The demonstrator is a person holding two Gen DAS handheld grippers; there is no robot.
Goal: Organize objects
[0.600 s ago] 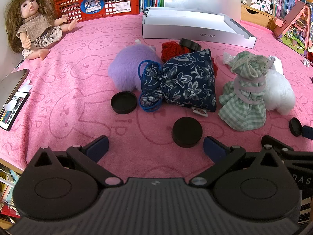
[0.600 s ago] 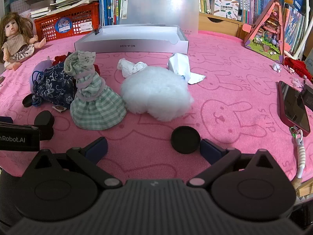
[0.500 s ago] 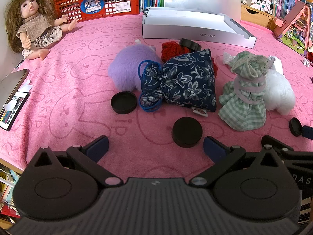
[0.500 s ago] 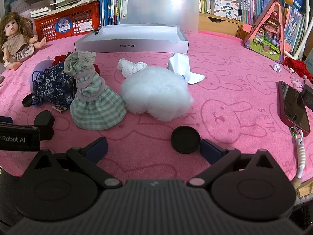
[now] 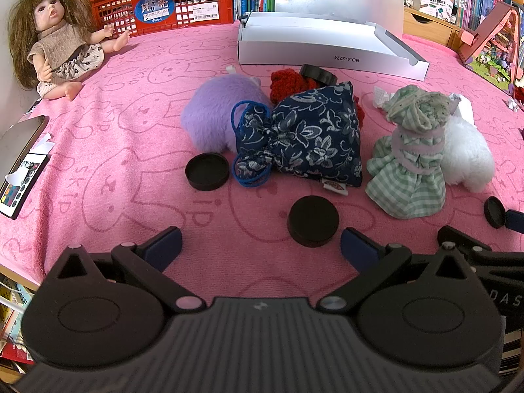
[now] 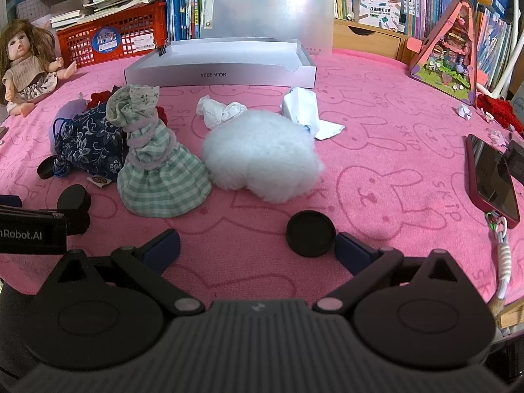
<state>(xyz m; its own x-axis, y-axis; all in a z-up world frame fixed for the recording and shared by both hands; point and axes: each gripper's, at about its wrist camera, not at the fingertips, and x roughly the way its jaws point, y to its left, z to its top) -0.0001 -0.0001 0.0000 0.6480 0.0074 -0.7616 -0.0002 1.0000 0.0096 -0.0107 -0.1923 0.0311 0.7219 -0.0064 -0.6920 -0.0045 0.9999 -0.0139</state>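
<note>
Through the left wrist camera my left gripper (image 5: 260,245) hangs spread wide and empty over the pink desk (image 5: 98,163), a round black lid (image 5: 312,221) just ahead, the navy floral drawstring pouch (image 5: 304,137) beyond. Right wrist camera: my right gripper (image 6: 257,249) is equally wide, holding nothing, another black round cap (image 6: 310,238) just beside its right finger, the fluffy white plush (image 6: 262,154) ahead

Before the open white box (image 5: 330,47) lie a purple plush (image 5: 213,118), a red knit piece (image 5: 285,83), a navy floral pouch (image 5: 314,137), an upright green gingham bag (image 5: 409,167), a white plush (image 5: 468,160) and scattered black caps (image 5: 312,221).
</note>
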